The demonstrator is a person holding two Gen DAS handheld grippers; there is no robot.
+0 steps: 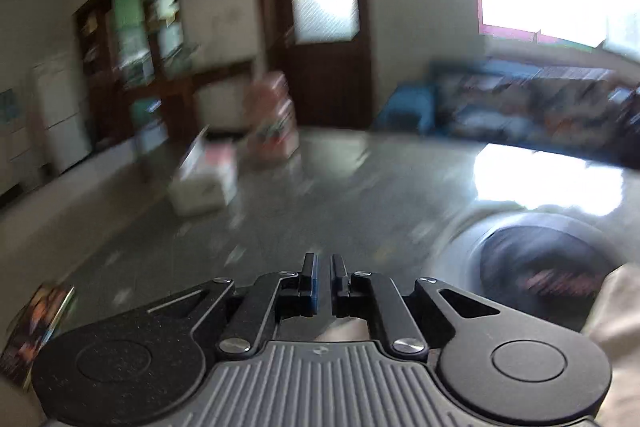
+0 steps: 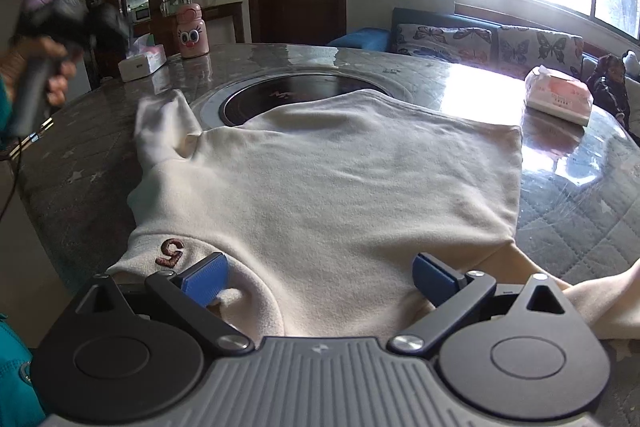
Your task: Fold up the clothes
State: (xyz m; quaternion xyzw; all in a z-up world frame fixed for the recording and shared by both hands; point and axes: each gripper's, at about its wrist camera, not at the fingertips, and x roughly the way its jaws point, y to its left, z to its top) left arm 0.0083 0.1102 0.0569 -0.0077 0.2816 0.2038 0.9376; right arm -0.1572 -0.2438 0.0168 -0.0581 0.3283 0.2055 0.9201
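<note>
A cream sweatshirt (image 2: pixel 340 187) lies spread across the counter (image 2: pixel 100 147) mid-frame, the right gripper (image 2: pixel 320 273) hovering jaws wide apart over its near hem as if to pinch it, while the left gripper (image 1: pixel 324 281), lifted at upper left, is nearly closed on nothing.

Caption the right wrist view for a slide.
Open right gripper hovers over a cream sweatshirt spread on the round table.
</note>
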